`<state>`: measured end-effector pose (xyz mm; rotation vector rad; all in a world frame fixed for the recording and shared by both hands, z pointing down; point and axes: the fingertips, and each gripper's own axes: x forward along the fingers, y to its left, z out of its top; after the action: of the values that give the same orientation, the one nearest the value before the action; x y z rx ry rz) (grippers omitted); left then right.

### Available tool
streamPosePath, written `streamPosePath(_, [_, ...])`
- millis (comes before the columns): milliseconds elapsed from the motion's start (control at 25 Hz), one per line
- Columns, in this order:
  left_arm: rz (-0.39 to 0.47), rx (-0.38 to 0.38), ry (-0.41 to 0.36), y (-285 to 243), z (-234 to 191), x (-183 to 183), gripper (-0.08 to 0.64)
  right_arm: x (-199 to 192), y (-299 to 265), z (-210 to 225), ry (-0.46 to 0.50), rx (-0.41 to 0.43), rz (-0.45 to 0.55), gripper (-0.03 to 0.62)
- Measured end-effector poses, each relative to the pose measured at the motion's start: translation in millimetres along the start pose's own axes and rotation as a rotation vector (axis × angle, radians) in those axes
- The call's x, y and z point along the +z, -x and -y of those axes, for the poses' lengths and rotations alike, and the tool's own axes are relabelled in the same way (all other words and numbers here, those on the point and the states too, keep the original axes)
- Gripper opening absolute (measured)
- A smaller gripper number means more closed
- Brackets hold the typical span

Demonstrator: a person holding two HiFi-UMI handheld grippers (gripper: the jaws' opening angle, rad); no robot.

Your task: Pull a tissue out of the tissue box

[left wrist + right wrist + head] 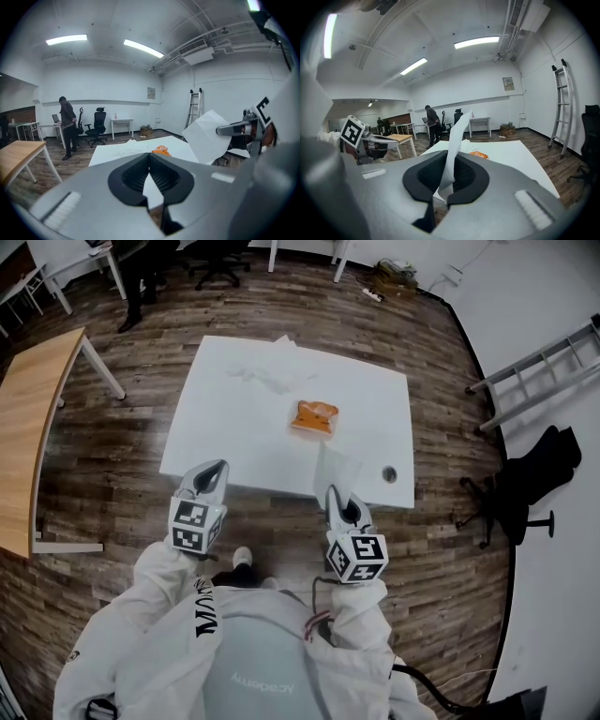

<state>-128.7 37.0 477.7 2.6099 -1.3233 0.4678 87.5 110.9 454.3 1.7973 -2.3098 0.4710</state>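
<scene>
My right gripper (449, 174) pinches the pulled tissue (457, 136), held off the desk's (234, 432) near edge, clear of the tissue box (315, 416). My left gripper (150, 164) is pressed together, empty, probably spare.

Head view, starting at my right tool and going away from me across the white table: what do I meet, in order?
right tool → held tissue → orange tissue box → pile of loose tissues

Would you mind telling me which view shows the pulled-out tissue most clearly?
The left gripper view: the tissue shows as a broad sheet held by the right gripper. The right gripper view shows it edge-on, clamped; the head view barely separates it from the white table.
</scene>
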Motion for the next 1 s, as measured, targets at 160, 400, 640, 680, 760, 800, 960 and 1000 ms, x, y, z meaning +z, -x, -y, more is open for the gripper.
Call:
streamPosePath(160, [-0.005,0.006,-0.009,3,7,-1,0.000,-4,7,4,-0.009,0.005,0.006,0.003])
streamPosePath(400, [-0.001,0.015,-0.019,7,21,0,0.000,-7,17,11,-0.017,0.015,0.014,0.003])
streamPosePath(640, [0.009,0.030,-0.028,16,35,2,0.000,-8,32,14,-0.011,0.032,0.025,0.004])
streamPosePath(680, [0.011,0.032,-0.029,18,38,2,0.000,-9,35,15,-0.010,0.034,0.025,0.004])
streamPosePath(760, [0.013,0.034,-0.030,20,45,2,0.000,-11,41,18,-0.011,0.037,0.026,0.003])
streamPosePath(800, [0.013,0.035,-0.031,22,49,1,0.000,-13,44,18,-0.011,0.039,0.026,0.003])
streamPosePath(960, [0.015,0.038,-0.035,30,62,-3,0.000,-20,56,20,-0.009,0.045,0.021,0.004])
streamPosePath(1000, [0.014,0.038,-0.036,32,66,-5,0.000,-21,58,21,-0.009,0.045,0.021,0.003])
